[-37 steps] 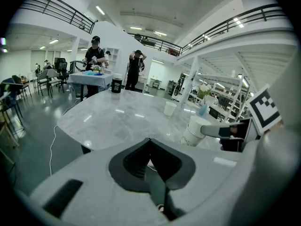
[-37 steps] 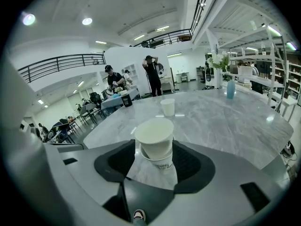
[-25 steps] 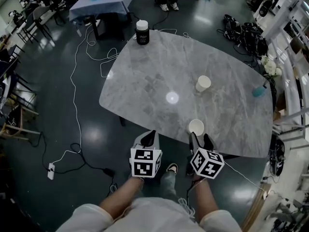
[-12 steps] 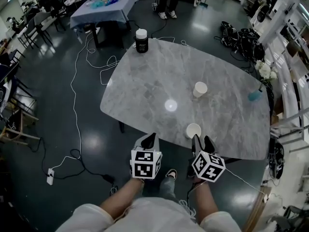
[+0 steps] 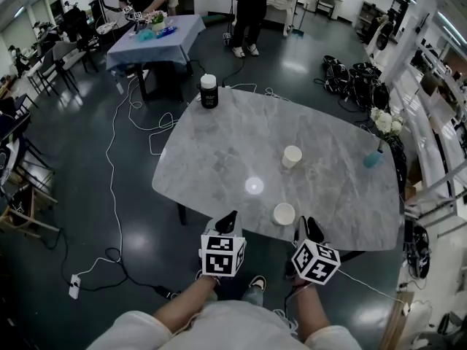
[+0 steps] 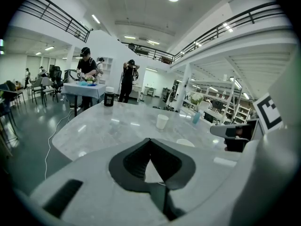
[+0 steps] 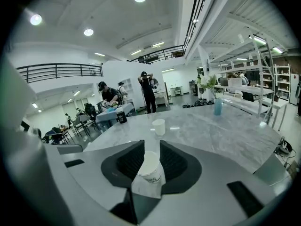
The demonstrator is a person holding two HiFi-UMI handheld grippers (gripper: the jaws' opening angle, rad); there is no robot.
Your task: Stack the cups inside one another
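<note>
Two white paper cups stand upright on the grey marble table [image 5: 219, 152]. The near cup [image 5: 284, 214] is by the front edge, and the far cup [image 5: 292, 156] is toward the middle. My right gripper [image 5: 309, 226] hovers at the table's front edge. Its jaws have just been closing and stand half apart. In the right gripper view the near cup [image 7: 149, 166] fills the gap of that gripper [image 7: 150, 145]. The head view shows this cup resting on the table, just ahead and left of the fingertips. My left gripper [image 5: 228, 221] is shut and empty, its tips meeting [image 6: 149, 140].
A black jar with a white lid [image 5: 209, 91] stands at the table's far corner and a blue vase with flowers [image 5: 373, 159] at its right edge. Cables trail over the floor to the left. Behind is a blue-clothed table [image 5: 157, 31] with people standing by it.
The head view has tilted up, so the table and both cups sit lower in the picture. The right gripper's fingers have drawn closer together. Both cups stay in place on the table.
</note>
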